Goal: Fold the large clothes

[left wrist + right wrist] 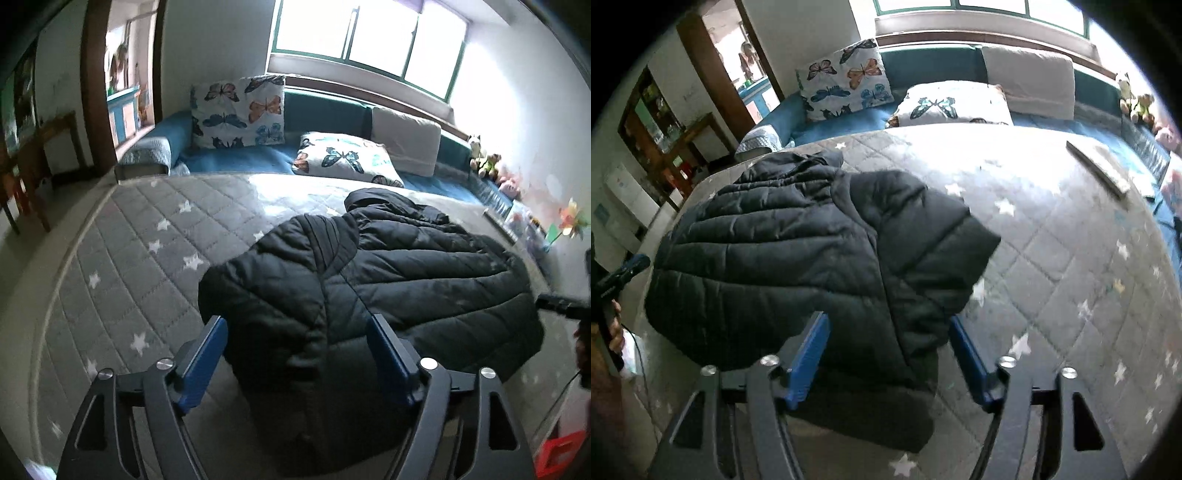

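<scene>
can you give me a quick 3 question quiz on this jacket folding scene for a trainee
1. True or false: the left gripper is shut on the black puffer jacket.
2. What does the jacket lie on? A) bare floor B) grey star-patterned quilt C) wooden table
3. Fill in: the pillows behind the bed carry a ______ print.

Key: 1 false, both the left gripper and the right gripper are open with the jacket between their fingers; 2 B; 3 butterfly.

Black quilted jacket; grey star-patterned bedcover; butterfly-print pillows.
</scene>
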A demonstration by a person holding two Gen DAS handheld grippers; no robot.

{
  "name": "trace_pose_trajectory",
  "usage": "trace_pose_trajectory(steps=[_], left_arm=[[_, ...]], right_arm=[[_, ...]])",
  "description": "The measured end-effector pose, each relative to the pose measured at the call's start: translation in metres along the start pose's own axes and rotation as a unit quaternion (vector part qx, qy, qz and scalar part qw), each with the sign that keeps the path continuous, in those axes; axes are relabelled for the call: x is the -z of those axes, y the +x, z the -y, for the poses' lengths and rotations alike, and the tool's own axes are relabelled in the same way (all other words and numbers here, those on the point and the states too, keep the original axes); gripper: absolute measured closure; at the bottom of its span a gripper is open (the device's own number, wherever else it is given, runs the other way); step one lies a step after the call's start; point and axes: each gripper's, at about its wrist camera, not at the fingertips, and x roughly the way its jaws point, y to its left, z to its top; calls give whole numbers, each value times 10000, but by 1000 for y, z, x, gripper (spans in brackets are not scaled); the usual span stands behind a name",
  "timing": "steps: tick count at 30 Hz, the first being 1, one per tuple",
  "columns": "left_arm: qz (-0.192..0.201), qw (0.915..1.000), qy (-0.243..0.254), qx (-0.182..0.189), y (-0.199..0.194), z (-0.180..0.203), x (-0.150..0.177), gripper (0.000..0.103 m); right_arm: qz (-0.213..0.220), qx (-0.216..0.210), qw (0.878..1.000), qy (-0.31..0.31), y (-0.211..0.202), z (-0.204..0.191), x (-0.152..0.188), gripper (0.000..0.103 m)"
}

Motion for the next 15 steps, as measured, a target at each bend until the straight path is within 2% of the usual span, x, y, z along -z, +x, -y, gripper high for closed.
trace_pose_trajectory(steps=[4, 9, 15], left_arm=[[-176, 9983, -406, 384, -8, -14, 9, 19], [-69, 9976, -583, 363, -25, -23, 21, 19], [404, 9982, -438, 47, -56, -15, 39, 19]], right_arm=[[-34, -293, 9991, 320, -1, 9, 7, 21], [154, -294, 9986, 404, -14, 6, 11, 21], [269, -379, 9988, 157, -23, -12, 21, 21]])
